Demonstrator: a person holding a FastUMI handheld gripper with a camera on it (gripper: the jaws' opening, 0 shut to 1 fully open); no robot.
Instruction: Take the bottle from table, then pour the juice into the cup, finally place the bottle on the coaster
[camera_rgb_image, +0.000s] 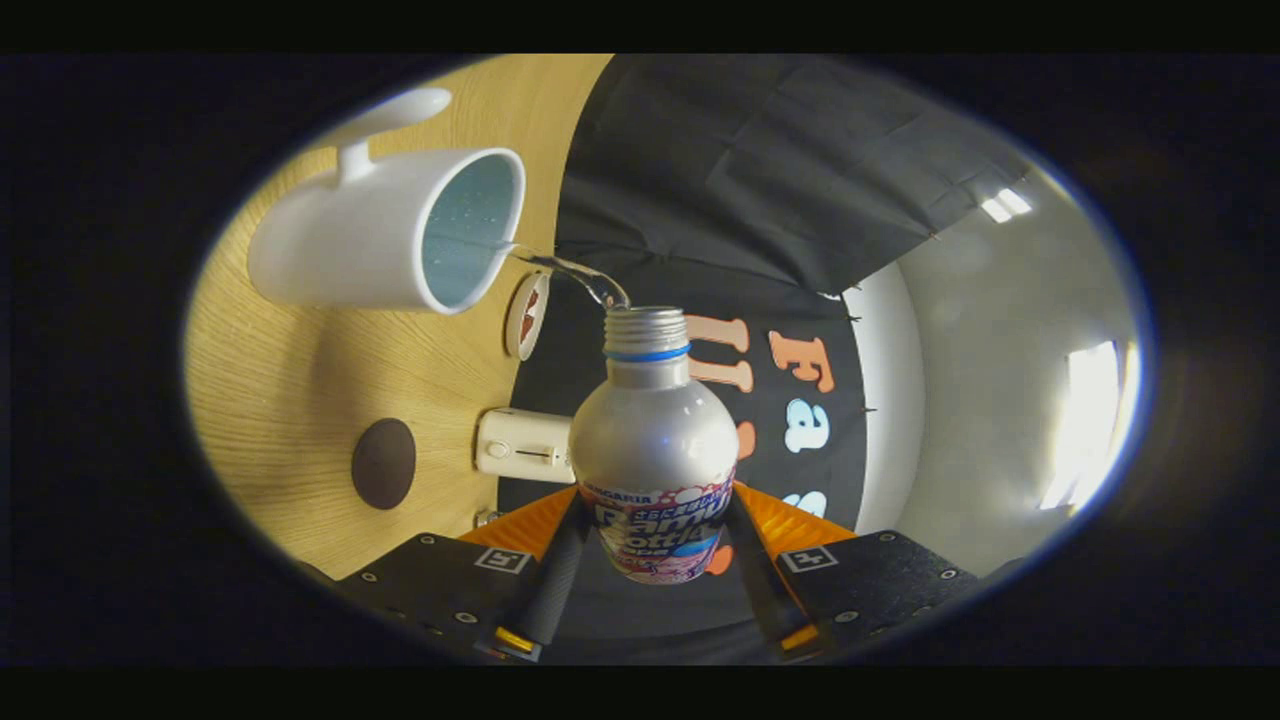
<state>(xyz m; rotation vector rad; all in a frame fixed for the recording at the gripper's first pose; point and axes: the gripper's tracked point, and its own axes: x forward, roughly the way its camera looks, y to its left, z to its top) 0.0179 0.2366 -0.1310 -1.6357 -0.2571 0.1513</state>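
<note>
A: What are the fingers at?

B: The gripper (655, 560) clamps the silver bottle (653, 440) from both sides, tipped over toward the white cup (390, 230) on the wooden table (290, 400).

A: Is it pouring?

B: Yes, a clear stream (575, 270) runs from the open neck over the cup's rim.

A: Anything else?

B: A dark round coaster (383, 463), a white box (525, 445) beside it, and a small round lid (527, 315) near the cup.
</note>
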